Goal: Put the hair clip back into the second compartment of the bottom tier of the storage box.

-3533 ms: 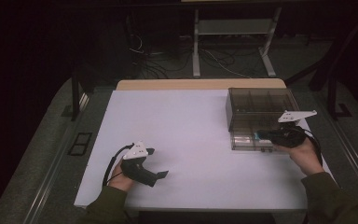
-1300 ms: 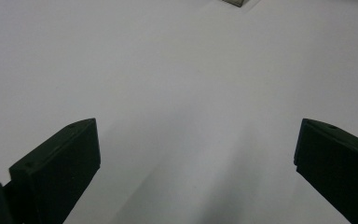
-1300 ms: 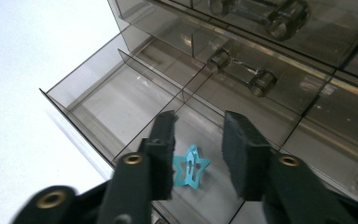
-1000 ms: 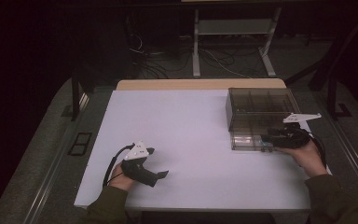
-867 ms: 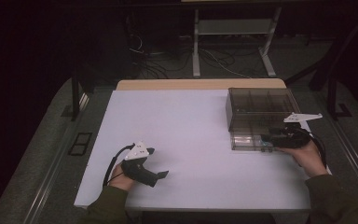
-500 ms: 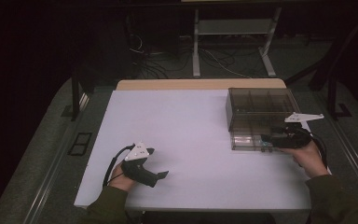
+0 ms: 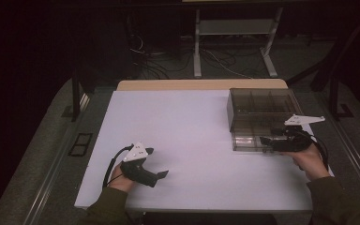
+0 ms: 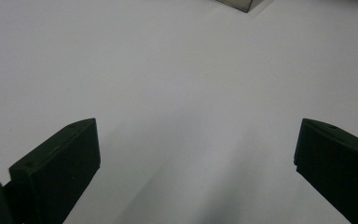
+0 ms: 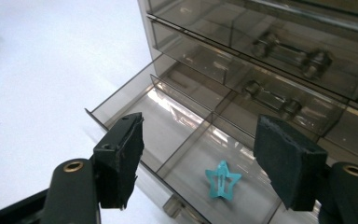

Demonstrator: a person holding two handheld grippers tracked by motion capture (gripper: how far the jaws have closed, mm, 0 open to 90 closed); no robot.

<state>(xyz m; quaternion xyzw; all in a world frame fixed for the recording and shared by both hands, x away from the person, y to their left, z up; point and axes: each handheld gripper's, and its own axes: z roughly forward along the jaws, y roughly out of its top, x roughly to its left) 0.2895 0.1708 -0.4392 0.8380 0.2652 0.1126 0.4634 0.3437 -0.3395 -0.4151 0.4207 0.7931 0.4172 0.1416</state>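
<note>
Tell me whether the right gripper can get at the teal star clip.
Probably yes: the drawer is pulled out, the star clip lies uncovered in it, and the right gripper hangs open just above.

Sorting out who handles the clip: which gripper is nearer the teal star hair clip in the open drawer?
Right. The right gripper is open directly over the teal star hair clip in the open drawer; the left gripper rests across the table, far away.

A white table (image 7: 201,136) carries a smoky clear drawer cabinet (image 7: 260,112) at its right side.
</note>
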